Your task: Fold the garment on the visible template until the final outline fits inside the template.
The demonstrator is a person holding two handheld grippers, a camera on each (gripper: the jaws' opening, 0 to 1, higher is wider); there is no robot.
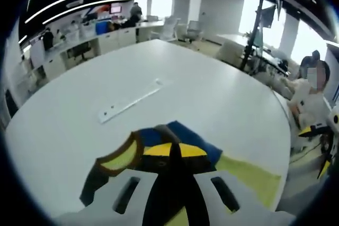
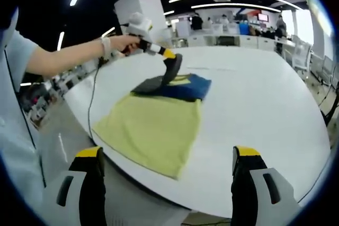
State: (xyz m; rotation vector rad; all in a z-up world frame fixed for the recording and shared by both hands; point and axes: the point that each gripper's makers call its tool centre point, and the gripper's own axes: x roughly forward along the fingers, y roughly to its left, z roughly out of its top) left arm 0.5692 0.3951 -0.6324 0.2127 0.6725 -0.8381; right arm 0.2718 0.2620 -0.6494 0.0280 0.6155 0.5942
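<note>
The garment [image 2: 153, 128] is a yellow-green shirt with a blue and dark upper part [image 2: 188, 86], lying on the round white table [image 2: 254, 109] near its edge. In the right gripper view, a hand holds my left gripper [image 2: 172, 67] down on the dark part, which it has raised a little. In the left gripper view, my left gripper [image 1: 170, 144] is shut on dark fabric, with the collar [image 1: 119, 157] to its left and the yellow-green cloth [image 1: 249, 175] to its right. My right gripper [image 2: 168, 152] is open and off the table's near edge, short of the shirt's hem.
A thin white strip [image 1: 127, 104] lies flat on the table beyond the garment. A person [image 1: 312, 88] sits at the table's far right side. Desks, chairs [image 1: 193, 27] and other people stand in the office behind. A cable [image 2: 92, 99] hangs from my left gripper over the table's edge.
</note>
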